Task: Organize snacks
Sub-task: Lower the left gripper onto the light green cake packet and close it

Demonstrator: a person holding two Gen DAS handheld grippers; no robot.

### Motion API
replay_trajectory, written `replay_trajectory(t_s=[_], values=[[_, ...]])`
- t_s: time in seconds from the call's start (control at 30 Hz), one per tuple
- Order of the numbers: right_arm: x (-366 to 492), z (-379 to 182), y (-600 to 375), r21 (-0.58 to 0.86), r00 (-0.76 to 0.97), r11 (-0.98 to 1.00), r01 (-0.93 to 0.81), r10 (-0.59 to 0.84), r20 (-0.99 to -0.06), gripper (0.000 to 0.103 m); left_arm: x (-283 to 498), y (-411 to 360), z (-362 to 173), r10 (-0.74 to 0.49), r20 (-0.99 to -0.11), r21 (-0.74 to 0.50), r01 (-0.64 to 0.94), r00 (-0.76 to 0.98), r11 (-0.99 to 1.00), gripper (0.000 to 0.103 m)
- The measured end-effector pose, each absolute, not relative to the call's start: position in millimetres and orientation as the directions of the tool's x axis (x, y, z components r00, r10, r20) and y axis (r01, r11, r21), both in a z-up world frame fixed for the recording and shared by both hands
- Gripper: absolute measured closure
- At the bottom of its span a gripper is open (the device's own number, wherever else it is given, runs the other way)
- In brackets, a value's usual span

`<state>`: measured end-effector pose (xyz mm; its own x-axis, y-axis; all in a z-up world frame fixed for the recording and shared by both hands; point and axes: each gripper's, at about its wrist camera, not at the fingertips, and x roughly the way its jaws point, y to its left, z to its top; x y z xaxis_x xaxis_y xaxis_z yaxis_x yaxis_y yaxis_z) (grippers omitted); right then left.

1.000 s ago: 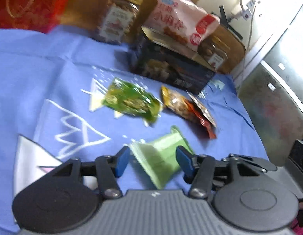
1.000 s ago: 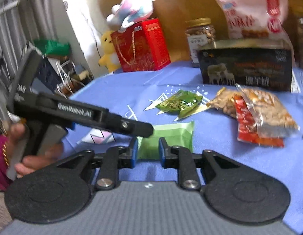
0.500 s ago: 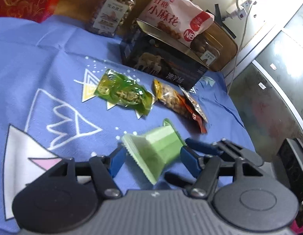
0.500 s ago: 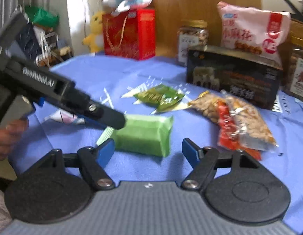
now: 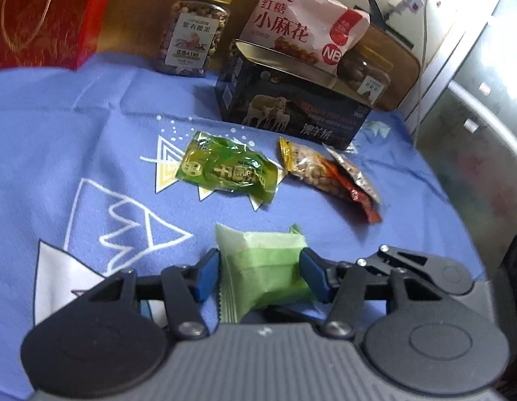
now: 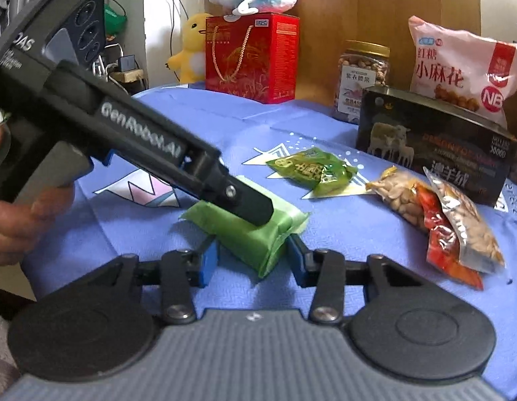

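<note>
Left gripper (image 5: 260, 274) pinches the pale green packet (image 5: 268, 274) on both sides; right gripper (image 6: 251, 260) fingers spread around it, near the black box (image 6: 435, 147).

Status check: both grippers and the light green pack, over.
Left gripper shut on light green pack. Right gripper open around it. Nothing blocking.
</note>
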<state>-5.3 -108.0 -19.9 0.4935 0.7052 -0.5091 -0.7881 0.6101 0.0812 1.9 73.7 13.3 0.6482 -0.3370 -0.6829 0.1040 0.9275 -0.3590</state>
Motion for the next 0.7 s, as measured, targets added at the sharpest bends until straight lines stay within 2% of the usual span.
replay_trajectory(t_s=[0.1, 0.7], values=[[-5.9, -19.8, -109.3, 0.093, 0.491, 0.611, -0.786, 0.708, -0.507, 0.057, 2.4, 67.8, 15.7, -0.309, -0.694, -0.322, 0.103, 0.651, 0.941, 0.049], [-7.3, -19.7, -109.8, 0.091, 0.491, 0.611, -0.787, 0.708, -0.507, 0.057, 5.2, 65.5, 18.3, -0.29, -0.716, -0.322, 0.067, 0.635, 0.944, 0.049]])
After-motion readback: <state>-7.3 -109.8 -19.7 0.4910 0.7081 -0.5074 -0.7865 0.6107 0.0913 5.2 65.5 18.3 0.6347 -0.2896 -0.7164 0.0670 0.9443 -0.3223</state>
